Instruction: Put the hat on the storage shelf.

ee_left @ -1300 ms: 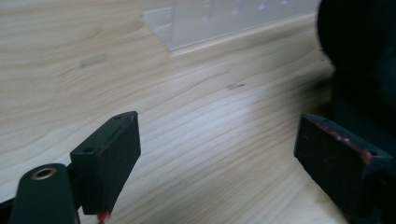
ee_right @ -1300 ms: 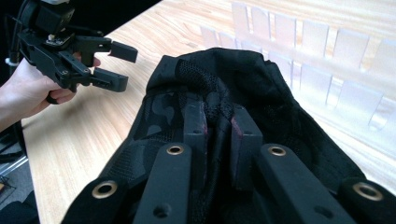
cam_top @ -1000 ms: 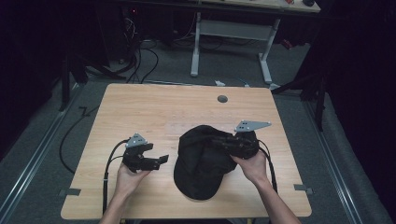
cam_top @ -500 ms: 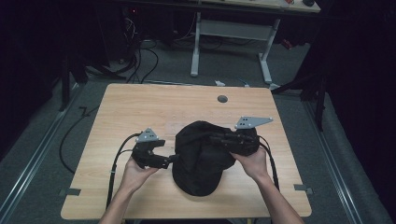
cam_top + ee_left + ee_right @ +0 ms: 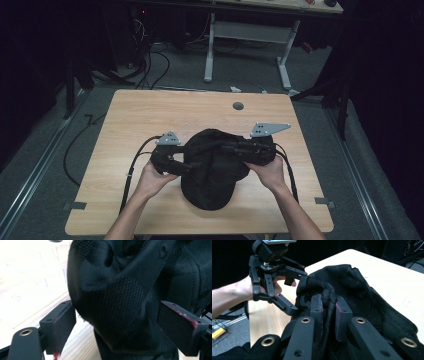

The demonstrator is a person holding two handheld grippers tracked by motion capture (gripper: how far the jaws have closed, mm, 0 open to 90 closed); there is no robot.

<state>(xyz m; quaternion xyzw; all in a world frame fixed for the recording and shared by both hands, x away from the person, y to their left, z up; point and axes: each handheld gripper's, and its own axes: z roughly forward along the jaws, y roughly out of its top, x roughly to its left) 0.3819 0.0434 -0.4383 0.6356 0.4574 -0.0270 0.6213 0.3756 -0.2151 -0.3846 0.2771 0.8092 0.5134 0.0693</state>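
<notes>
Black mesh cap (image 5: 212, 167) pinched by right tool (image 5: 329, 307), left tool (image 5: 117, 325) straddling it.

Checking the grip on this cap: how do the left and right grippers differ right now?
The right gripper is shut, jaws pinching a fold of the black cap; the left gripper stands open, jaws wide on either side of the cap's fabric without pressing it. In the high view, the right reaches in from the cap's right, the left from its left. Both are hand-held.
</notes>
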